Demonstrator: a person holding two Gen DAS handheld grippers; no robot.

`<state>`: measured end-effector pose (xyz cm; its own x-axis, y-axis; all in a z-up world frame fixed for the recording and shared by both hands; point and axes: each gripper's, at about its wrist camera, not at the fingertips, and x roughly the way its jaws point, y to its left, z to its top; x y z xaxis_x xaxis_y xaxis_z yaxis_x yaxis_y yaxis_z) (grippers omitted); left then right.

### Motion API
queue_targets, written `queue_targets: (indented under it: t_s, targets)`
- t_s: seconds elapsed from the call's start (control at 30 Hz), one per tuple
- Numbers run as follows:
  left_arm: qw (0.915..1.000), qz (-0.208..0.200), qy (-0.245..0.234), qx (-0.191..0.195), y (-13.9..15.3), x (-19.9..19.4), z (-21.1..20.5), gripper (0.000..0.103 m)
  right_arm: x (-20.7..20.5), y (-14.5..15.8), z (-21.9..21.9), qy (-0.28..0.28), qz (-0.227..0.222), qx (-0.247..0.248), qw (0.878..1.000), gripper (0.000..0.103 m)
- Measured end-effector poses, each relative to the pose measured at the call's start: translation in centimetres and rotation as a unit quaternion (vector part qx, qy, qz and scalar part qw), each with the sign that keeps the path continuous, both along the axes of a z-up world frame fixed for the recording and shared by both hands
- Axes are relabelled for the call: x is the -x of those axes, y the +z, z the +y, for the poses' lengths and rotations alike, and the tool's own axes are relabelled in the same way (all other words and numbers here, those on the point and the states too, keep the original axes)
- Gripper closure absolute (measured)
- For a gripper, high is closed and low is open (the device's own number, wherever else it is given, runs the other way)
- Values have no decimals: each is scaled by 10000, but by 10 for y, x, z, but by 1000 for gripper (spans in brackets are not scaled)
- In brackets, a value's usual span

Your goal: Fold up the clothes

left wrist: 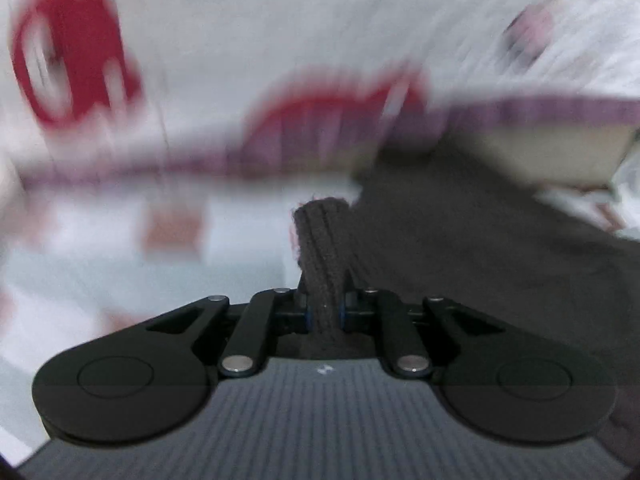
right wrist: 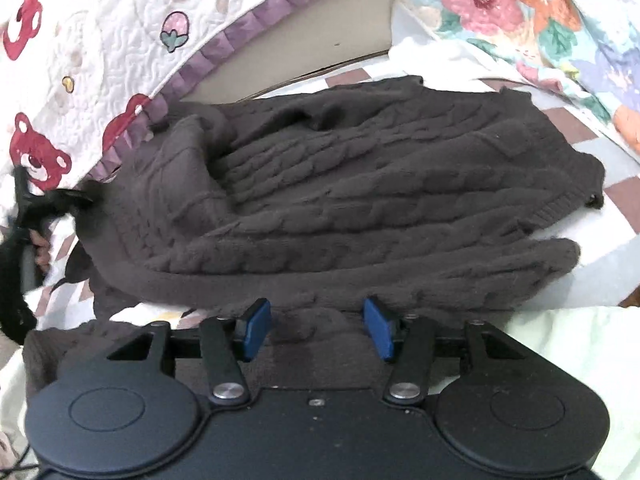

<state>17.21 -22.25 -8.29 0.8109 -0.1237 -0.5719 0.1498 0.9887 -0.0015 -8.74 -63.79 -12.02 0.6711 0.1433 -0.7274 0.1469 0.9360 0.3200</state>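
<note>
1. Two views, both onto a dark brown cable-knit sweater point(right wrist: 360, 184) spread over a pale checked bedcover point(right wrist: 624, 216).
2. Far left in the right wrist view: left gripper point(right wrist: 76, 198), blurred, at the sweater's left edge, with a hand point(right wrist: 40, 248) just below it.
3. Above that, a white quilt point(right wrist: 100, 72) with red bears and a purple ruffle, lying just beside the sweater's upper left corner; touching or not, cannot tell.
4. In the left wrist view: left gripper point(left wrist: 323, 312) clamped tight on a bunched fold of the sweater point(left wrist: 322, 256), knit standing up between the pads; background smeared by motion blur.
5. Centre of the right wrist view: right gripper point(right wrist: 318, 326) spread wide, blue pads point(right wrist: 253, 326) well apart, nothing pinched; near hem of the sweater lying between and under the fingers.
6. Right: sweater's ribbed end point(right wrist: 560, 208) flat on the bedcover, floral fabric point(right wrist: 520, 12) beyond it at upper right.
</note>
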Motion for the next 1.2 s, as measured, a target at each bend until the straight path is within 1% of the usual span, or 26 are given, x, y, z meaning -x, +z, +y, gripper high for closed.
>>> queue_targets:
  t_s: [0.07, 0.13, 0.17, 0.23, 0.27, 0.3, 0.33, 0.4, 0.47, 0.57, 0.6, 0.67, 0.7, 0.73, 0.77, 0.8, 0.83, 0.87, 0.97, 1.03, 1.1, 1.17, 1.2]
  targets:
    - [9968, -760, 48, -254, 48, 58, 13, 93, 0, 0, 0, 169, 19, 157, 9997, 43]
    - [9939, -1004, 414, -188, 78, 118, 40, 93, 4, 0, -2, 324, 29, 300, 9990, 43]
    - [9938, -899, 618, -192, 80, 138, 55, 93, 6, 0, -3, 353, 1, 267, 9990, 43]
    - [9944, -229, 1003, -239, 63, 170, 75, 93, 9, 0, -4, 411, -54, 201, 9989, 41]
    - [9933, 153, 1103, -299, 48, 176, 80, 93, 11, -1, -5, 430, -81, 156, 9989, 40]
    - [9904, 595, 1213, -304, 28, 178, 87, 93, 12, -2, -10, 332, -98, -23, 9994, 40]
    - [9856, 1015, 1319, -292, 9, 179, 94, 93, 12, -3, -14, 236, -115, -197, 9995, 40]
    - [9778, 1440, 1521, 5, -15, 180, 107, 92, 13, -2, -21, 63, -154, -408, 9990, 41]
    - [9773, 1399, 1583, 142, -20, 183, 111, 92, 15, 0, -23, -64, -175, -518, 9985, 41]
    - [9788, 1232, 1613, 291, -12, 182, 113, 89, 24, 7, -17, -43, -190, -327, 9993, 41]
    - [9777, 1261, 1651, 311, -10, 183, 114, 84, 28, 9, -16, -30, -200, -248, 9995, 41]
    - [9755, 1319, 1723, 358, -6, 184, 115, 81, 39, 12, -17, -132, -208, -236, 9994, 41]
    - [9752, 1336, 1707, 440, 0, 188, 115, 75, 44, 14, -17, -218, -217, -241, 9992, 41]
    - [9752, 1347, 1675, 532, 4, 193, 115, 72, 50, 16, -18, -303, -227, -247, 9990, 41]
    - [9779, 1304, 1466, 722, 7, 199, 114, 72, 55, 18, -19, -391, -237, -262, 9986, 41]
    - [9821, 1219, 1065, 959, 11, 206, 112, 72, 58, 15, -20, -496, -255, -377, 9977, 41]
    - [9843, 1158, 713, 1122, 14, 212, 107, 72, 61, 13, -22, -602, -272, -492, 9966, 41]
    - [9840, 1174, 574, 1211, 14, 216, 102, 71, 63, 11, -24, -707, -290, -607, 9952, 41]
    - [9756, 1472, 150, 1622, 9, 223, 88, 68, 72, 3, -29, -1015, -337, -945, 9898, 41]
    - [9678, 1686, -115, 1865, 4, 227, 78, 63, 69, 1, -30, -1058, -225, -1024, 9888, 40]
    - [9656, 1797, -300, 1855, 0, 228, 68, 62, 67, 6, -25, -915, -258, -948, 9909, 39]
    - [9631, 1886, -487, 1859, -2, 228, 58, 60, 62, 14, -16, -646, -317, -774, 9944, 39]
    - [9623, 1932, -575, 1827, -3, 229, 52, 54, 60, 18, -12, -484, -345, -666, 9960, 39]
